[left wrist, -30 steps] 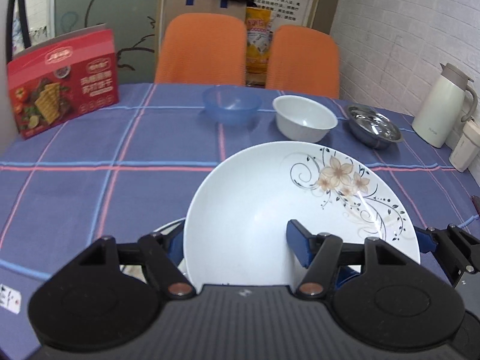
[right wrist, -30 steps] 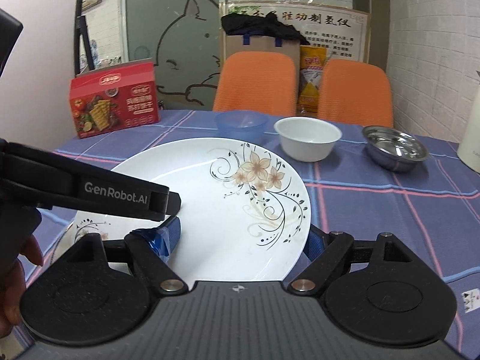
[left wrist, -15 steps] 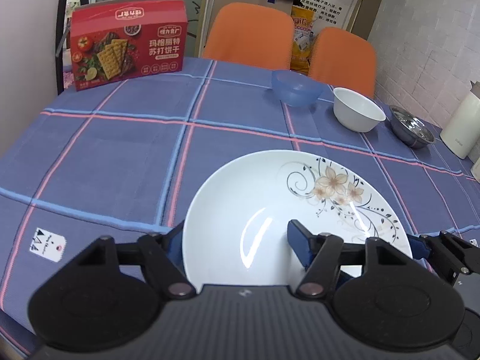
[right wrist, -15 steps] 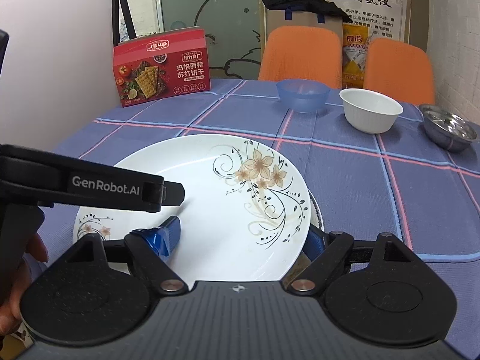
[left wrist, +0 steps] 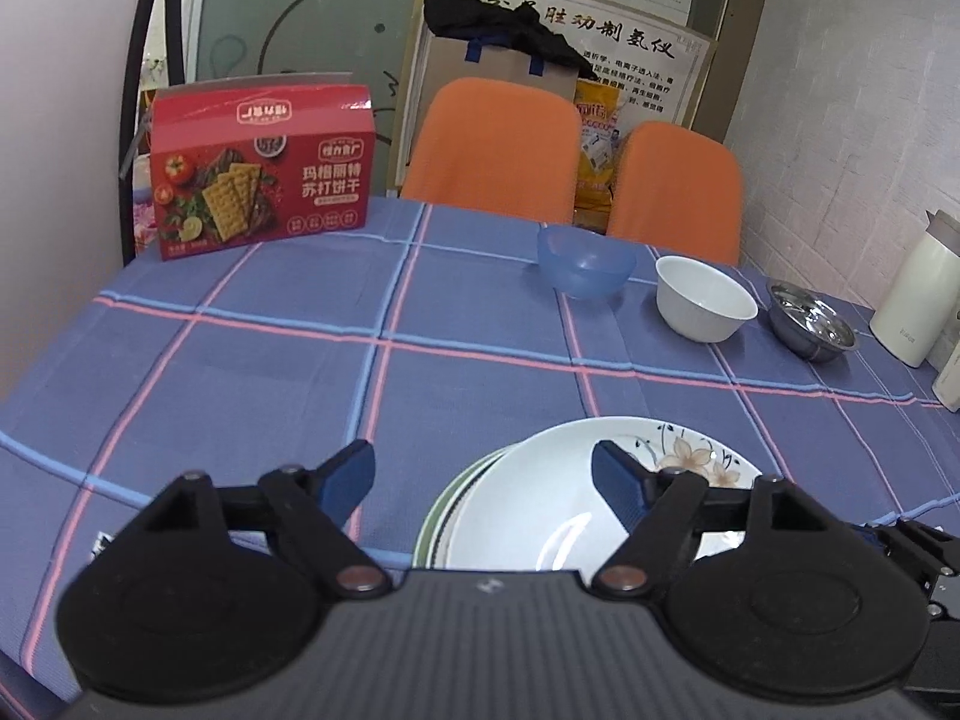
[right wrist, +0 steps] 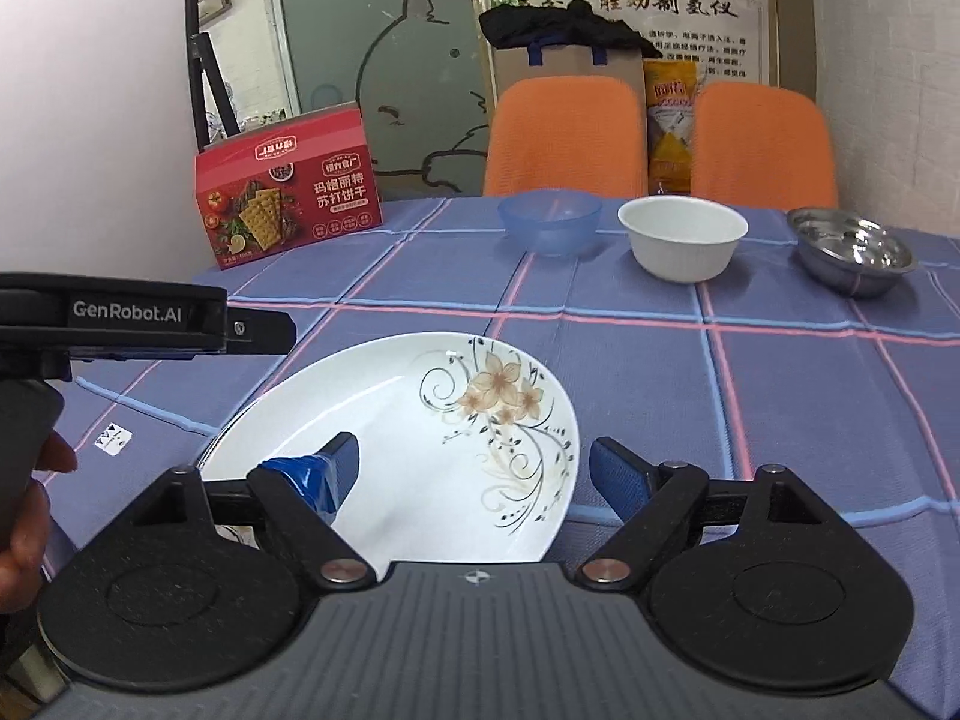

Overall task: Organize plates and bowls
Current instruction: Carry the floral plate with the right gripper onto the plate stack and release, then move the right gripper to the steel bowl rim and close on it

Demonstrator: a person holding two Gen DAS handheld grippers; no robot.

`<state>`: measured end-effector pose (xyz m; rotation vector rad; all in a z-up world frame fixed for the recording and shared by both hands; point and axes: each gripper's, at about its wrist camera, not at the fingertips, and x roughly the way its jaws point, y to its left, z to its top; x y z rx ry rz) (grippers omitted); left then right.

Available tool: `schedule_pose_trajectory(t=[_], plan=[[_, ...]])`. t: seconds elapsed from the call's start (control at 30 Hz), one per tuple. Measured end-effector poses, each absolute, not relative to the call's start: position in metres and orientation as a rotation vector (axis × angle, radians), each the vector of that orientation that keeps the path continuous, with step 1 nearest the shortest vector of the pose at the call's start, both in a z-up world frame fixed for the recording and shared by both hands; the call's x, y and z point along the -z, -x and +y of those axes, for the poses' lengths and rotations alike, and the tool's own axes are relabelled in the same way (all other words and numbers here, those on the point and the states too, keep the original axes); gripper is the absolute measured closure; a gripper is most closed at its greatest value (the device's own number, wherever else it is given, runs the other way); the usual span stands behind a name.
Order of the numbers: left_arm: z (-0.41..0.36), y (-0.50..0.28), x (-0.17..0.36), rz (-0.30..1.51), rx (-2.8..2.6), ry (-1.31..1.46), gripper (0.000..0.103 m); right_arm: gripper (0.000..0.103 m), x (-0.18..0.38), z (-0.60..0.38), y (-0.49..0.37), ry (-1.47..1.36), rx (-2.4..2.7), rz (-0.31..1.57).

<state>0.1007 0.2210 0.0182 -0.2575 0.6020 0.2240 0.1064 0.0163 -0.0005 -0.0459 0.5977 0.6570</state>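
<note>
Both pairs of jaws stand wide apart and hold nothing. The left gripper (left wrist: 483, 474) hangs above the near edge of the tabletop (left wrist: 252, 372), its right finger over the flowered plate (left wrist: 540, 516). That plate lies on top of another plate (left wrist: 433, 525) with a green rim, of which only the left edge shows. The right gripper (right wrist: 474, 471) hangs over the same flowered plate (right wrist: 420, 420), with one finger over its left part and the other just past its right rim. Along the far side of the tabletop, from left to right, stand a red cracker box (left wrist: 261, 171), a blue bowl (left wrist: 585, 261), a white bowl (left wrist: 705, 297) and a steel bowl (left wrist: 813, 327), each apart from the next. A white jug (left wrist: 915, 294) stands at the far right.
</note>
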Motion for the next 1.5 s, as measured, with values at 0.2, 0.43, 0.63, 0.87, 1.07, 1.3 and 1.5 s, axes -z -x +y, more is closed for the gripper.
schedule_pose_trajectory(t=[0.2, 0.43, 0.63, 0.87, 1.07, 1.3, 1.5], plan=[[0.213, -0.111, -0.021, 0.599, -0.204, 0.246, 0.025, 0.032, 0.002, 0.008, -0.115, 0.033, -0.641, 0.608], [0.209, -0.121, -0.017, 0.623, -0.203, 0.237, 0.025, 0.029, 0.015, 0.025, -0.112, 0.08, -0.722, 0.665], [0.206, -0.131, -0.016, 0.641, -0.197, 0.228, 0.024, 0.031, 0.013, 0.006, -0.12, 0.049, -0.72, 0.657], [0.18, -0.164, -0.02, 0.662, -0.114, 0.2, 0.023, 0.028, 0.023, -0.066, -0.17, -0.185, -0.695, 0.759], [0.143, -0.201, -0.021, 0.691, -0.032, 0.157, 0.022, 0.028, 0.019, -0.102, -0.189, -0.339, -0.609, 0.783], [0.113, -0.226, -0.021, 0.7, -0.005, 0.106, 0.022, 0.028, 0.022, -0.127, -0.208, -0.282, -0.452, 0.762], [0.09, -0.238, -0.02, 0.702, 0.03, 0.064, 0.022, 0.028, 0.029, -0.153, -0.21, -0.275, -0.4, 0.745]])
